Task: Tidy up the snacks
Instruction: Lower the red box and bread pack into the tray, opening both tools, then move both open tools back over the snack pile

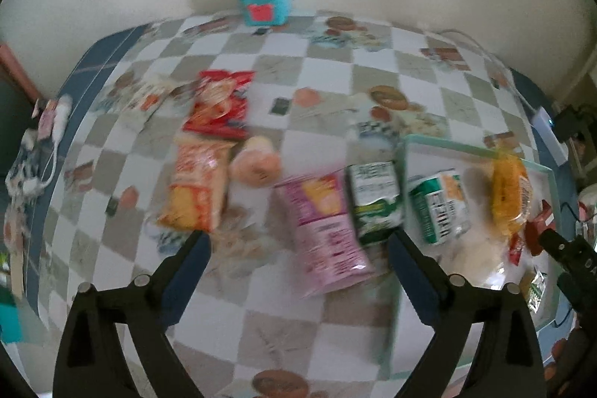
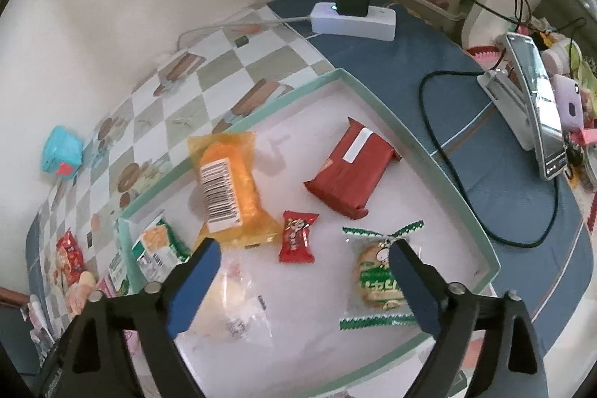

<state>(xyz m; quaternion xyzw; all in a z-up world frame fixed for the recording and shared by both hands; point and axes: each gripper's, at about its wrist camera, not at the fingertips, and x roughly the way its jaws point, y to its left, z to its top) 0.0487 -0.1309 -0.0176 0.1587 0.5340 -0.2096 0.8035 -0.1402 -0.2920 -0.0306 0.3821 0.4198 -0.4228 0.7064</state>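
Hovering wide apart, empty, left gripper (image 1: pixel 298 248) faces pink packet (image 1: pixel 328 230) at 12 o'clock (light, crinkly, slippery): pinch mid-body. Right gripper (image 2: pixel 304 260) likewise spread over tray (image 2: pixel 429 152).

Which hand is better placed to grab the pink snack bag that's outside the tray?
Left. The open left gripper hangs right over the pink bag on the table, while the open right gripper is over the tray.
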